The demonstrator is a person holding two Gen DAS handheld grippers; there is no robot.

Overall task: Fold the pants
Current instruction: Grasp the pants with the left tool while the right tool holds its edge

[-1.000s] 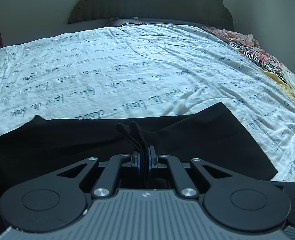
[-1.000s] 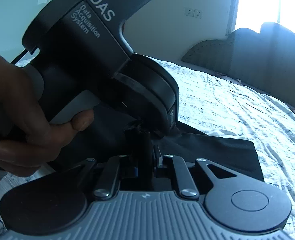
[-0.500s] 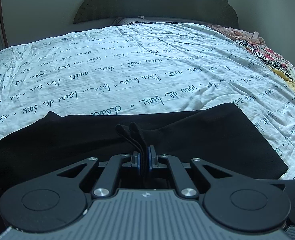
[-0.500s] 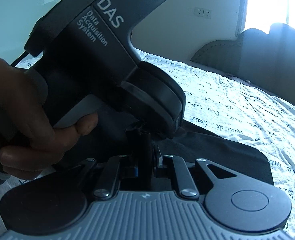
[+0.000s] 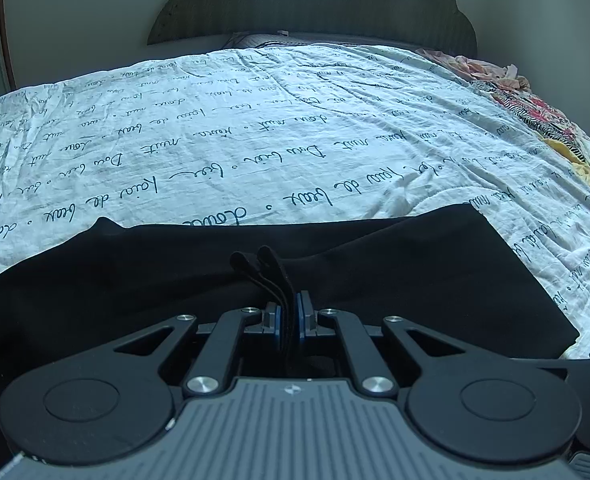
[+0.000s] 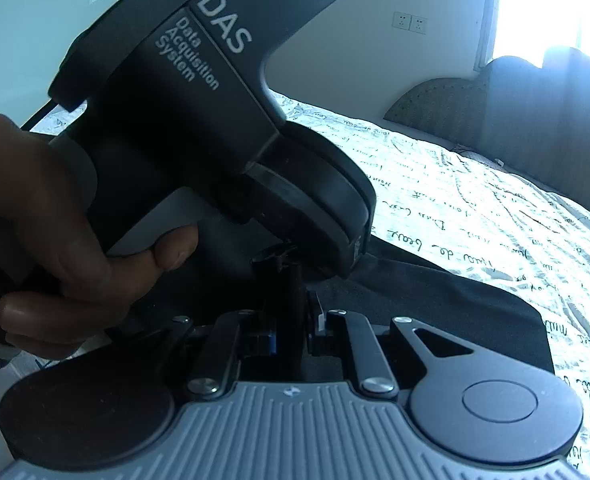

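The black pants (image 5: 415, 280) lie spread on the white bed sheet with script writing (image 5: 255, 140). My left gripper (image 5: 287, 316) is shut on a bunched edge of the pants, with a fold of cloth sticking up between the fingers. My right gripper (image 6: 293, 320) is shut on the pants (image 6: 455, 304) too, right beside the left gripper's body (image 6: 199, 120), which a hand holds and which hides much of the right wrist view.
A dark headboard (image 5: 315, 8) stands at the far end of the bed. Colourful patterned clothes (image 5: 535, 112) lie along the bed's right side. A window (image 6: 555, 4) shines bright at the upper right.
Both grippers have moved forward over the bed with the pants edge, and the black cloth now reaches farther up the sheet. Both grips are unchanged.
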